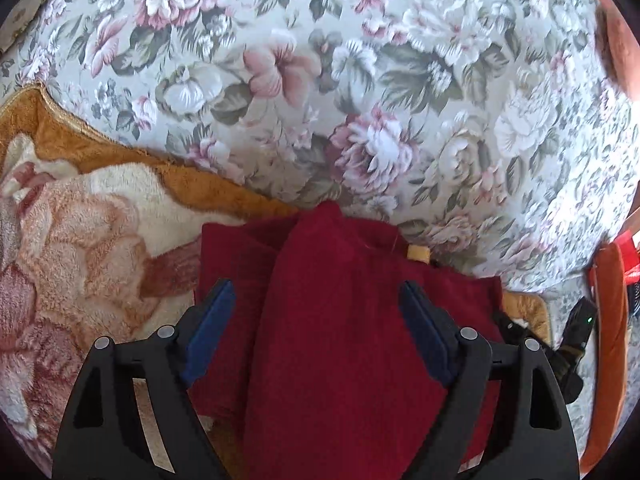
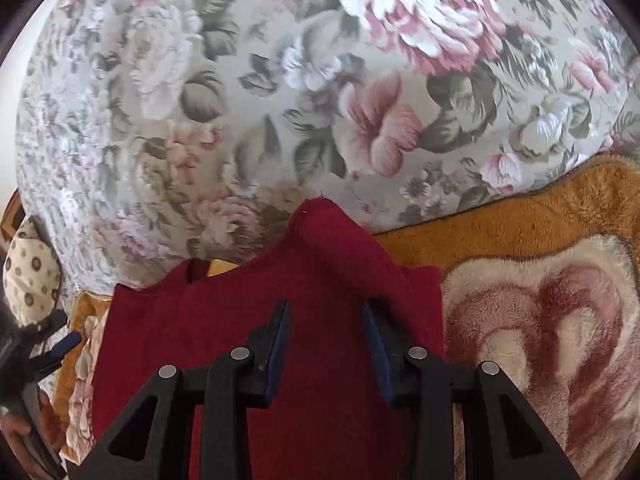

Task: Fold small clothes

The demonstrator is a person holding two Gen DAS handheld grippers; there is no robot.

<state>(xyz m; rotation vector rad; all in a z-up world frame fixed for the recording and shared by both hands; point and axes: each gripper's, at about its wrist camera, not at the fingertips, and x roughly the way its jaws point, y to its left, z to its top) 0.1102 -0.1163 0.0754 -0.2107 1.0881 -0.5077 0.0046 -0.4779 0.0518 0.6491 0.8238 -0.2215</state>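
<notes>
A dark red knitted garment (image 1: 332,320) lies on a plush blanket, partly folded, with a raised ridge running up the middle. My left gripper (image 1: 316,292) is open, its blue-padded fingers (image 1: 212,332) spread wide on either side of the ridge. In the right wrist view the same red garment (image 2: 224,320) peaks up between the fingers. My right gripper (image 2: 326,312) is open, its jaws apart with the ridge of cloth between them, not pinched. The left gripper shows in the right wrist view at the left edge (image 2: 60,344).
A plush blanket (image 1: 80,240) with orange border and pink-cream flowers lies under the garment. Behind it is a floral upholstered sofa back (image 1: 360,100). The blanket also shows in the right wrist view (image 2: 540,320). An orange cloth (image 1: 608,340) hangs at the right.
</notes>
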